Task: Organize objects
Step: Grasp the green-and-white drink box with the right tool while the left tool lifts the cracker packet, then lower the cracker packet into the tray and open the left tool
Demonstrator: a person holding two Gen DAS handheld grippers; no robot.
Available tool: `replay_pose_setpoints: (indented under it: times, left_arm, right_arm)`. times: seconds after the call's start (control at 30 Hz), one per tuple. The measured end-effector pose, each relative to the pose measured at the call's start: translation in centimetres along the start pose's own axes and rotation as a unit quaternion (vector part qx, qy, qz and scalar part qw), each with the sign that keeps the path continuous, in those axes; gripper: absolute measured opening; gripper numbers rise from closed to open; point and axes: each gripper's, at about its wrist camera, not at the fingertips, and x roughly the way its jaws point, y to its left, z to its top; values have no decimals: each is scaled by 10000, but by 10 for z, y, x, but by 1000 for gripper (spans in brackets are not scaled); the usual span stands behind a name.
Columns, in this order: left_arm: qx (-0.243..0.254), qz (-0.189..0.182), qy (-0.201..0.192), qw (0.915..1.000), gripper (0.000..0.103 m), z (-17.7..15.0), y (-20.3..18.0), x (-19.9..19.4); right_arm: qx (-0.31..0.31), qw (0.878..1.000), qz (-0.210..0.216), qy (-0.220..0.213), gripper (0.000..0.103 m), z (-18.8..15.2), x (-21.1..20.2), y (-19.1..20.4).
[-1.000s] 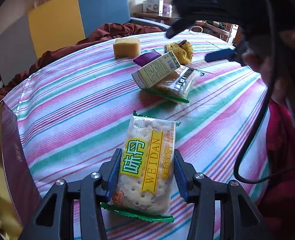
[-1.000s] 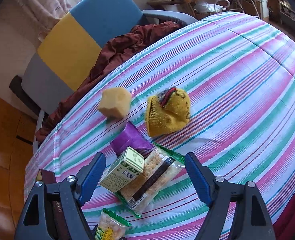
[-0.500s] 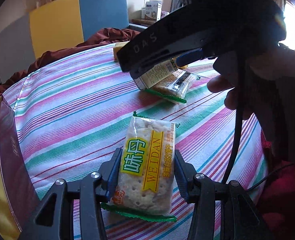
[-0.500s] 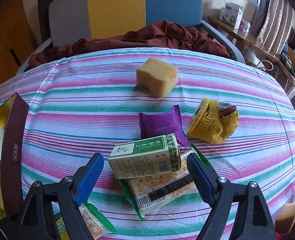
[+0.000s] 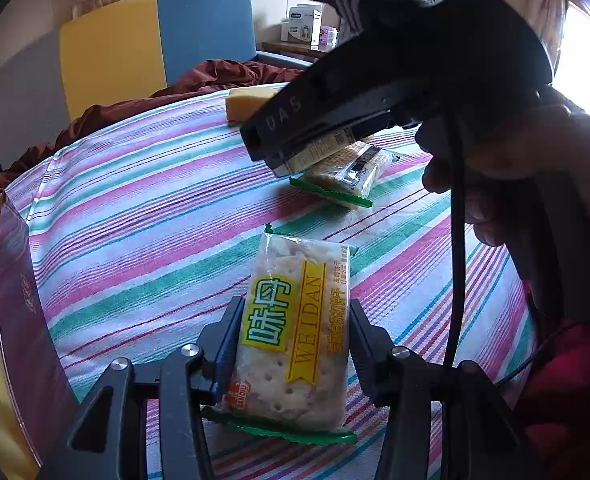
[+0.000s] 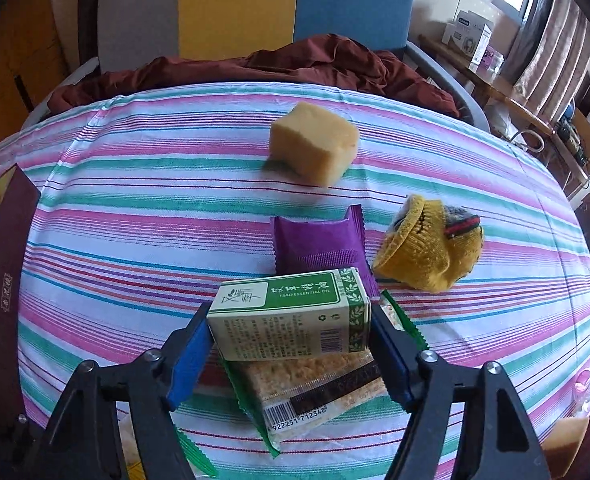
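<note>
Right gripper [image 6: 291, 344] has swung over from the yellow knit pouch [image 6: 427, 248] and dropped around the green-and-white cardboard box [image 6: 287, 324], jaws closing, blue pads at its short ends. The box sits atop a clear cracker packet [image 6: 319, 392] on the striped tablecloth [image 6: 135, 208]. I'd squeeze square and lift straight, so the packet stays behind. Left gripper [image 5: 295, 344] clamps the yellow-labelled cracker pack [image 5: 295, 328].

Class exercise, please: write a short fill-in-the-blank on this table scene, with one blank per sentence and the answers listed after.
1. The left gripper is shut on a packet of ____.
2. The green and white box lies on top of a ____ packet.
3. The wrapper just behind the box is ____ in colour.
4. The sponge on the striped tablecloth is ____.

Answers: crackers; cracker; purple; yellow
</note>
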Motion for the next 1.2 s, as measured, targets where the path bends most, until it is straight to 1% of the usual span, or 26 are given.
replay_pose_setpoints:
  times: [0.07, 0.1, 0.2, 0.33, 0.5, 0.6, 0.7, 0.83, 0.9, 1.0, 1.1, 1.17, 1.2]
  left_arm:
    - [8, 11, 3, 10000, 49, 1, -1, 0]
    - [7, 22, 7, 10000, 49, 0, -2, 0]
    - [-38, 61, 64, 10000, 49, 1, -1, -1]
    - [-55, 131, 187, 9997, 49, -1, -2, -7]
    - [-105, -18, 305, 9995, 49, -10, -6, -23]
    - [-150, -49, 239, 9996, 49, -5, 1, -33]
    - [-262, -75, 89, 9996, 49, -6, 3, -57]
    - [-584, -32, -56, 9983, 49, -1, 20, -77]
    - [-785, 14, -90, 9969, 49, -4, 30, -90]
    - [-1106, 113, -267, 9934, 49, 0, 49, -111]
    - [-1575, 289, -372, 9864, 49, 5, 83, -126]
    - [-2117, 435, -372, 9757, 49, 7, 116, -131]
    - [-2393, 546, -364, 9687, 49, 6, 135, -133]
  right_arm:
    - [85, 9998, 188, 3, 75, 0, -1, -2]
    - [90, 9998, 198, 30, 75, 0, 0, -1]
    - [109, 9997, 171, 120, 75, -2, 3, -1]
    - [161, 9997, 104, 132, 75, -3, 3, -4]
    - [145, 9998, 48, 125, 75, -3, 4, -4]
    - [128, 9999, 9, 107, 75, -3, 4, -3]
    - [83, 9999, -58, 83, 75, -4, 4, -1]
    - [49, 9999, -91, 69, 75, -4, 4, 0]
    - [56, 9999, -95, 65, 75, -4, 4, 0]
    - [43, 9999, -109, 62, 75, -5, 4, 0]
    - [28, 9999, -126, 64, 75, -5, 4, 2]
    - [-2, 9999, -126, 61, 75, -5, 4, 3]
    - [-12, 9999, -134, 61, 75, -5, 4, 4]
